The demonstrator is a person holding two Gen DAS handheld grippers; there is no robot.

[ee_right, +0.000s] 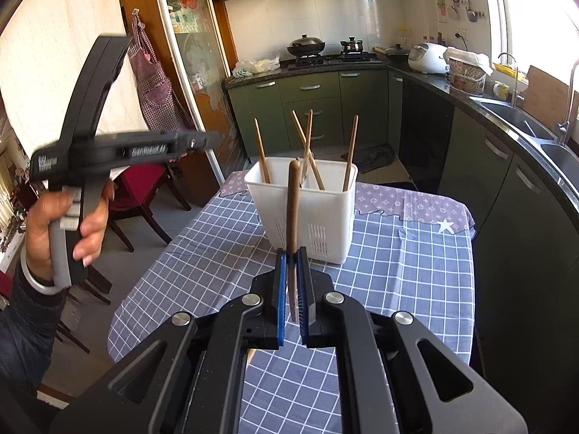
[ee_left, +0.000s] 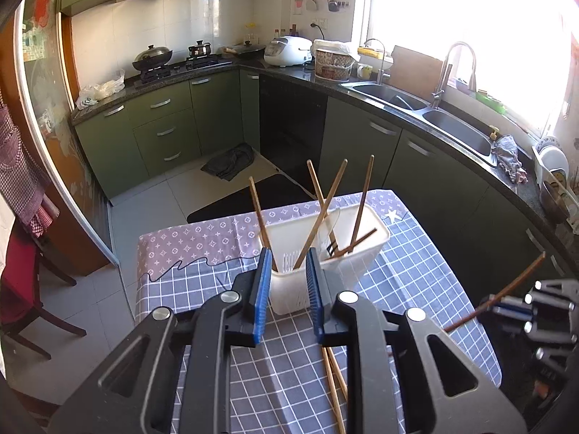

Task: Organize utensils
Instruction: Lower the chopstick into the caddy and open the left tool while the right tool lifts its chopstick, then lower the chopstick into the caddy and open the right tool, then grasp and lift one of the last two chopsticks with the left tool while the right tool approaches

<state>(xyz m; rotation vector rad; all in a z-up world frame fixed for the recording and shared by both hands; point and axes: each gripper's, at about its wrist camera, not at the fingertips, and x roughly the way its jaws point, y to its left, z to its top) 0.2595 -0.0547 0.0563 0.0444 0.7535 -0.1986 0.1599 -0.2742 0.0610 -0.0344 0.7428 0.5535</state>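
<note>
A white utensil holder (ee_left: 362, 249) (ee_right: 325, 217) stands on the checked tablecloth (ee_left: 416, 289), with several wooden chopsticks (ee_left: 320, 217) leaning in it. My left gripper (ee_left: 288, 264) hovers just in front of the holder, open, with nothing pressed between its blue pads. Two loose chopsticks (ee_left: 334, 387) lie on the cloth under it. My right gripper (ee_right: 293, 256) is shut on one brown chopstick (ee_right: 293, 202), which points up in front of the holder. In the left wrist view that gripper (ee_left: 506, 305) sits at the right edge with its chopstick (ee_left: 514, 282) slanting up. A hand (ee_right: 47, 228) grips the left tool's handle.
Green cabinets and a dark counter with a double sink (ee_left: 434, 115) run behind and to the right of the table. A stove with a wok (ee_left: 152, 58) is at the back. A red chair (ee_right: 144, 188) stands left of the table; a dark mat (ee_left: 249, 195) lies on the floor beyond it.
</note>
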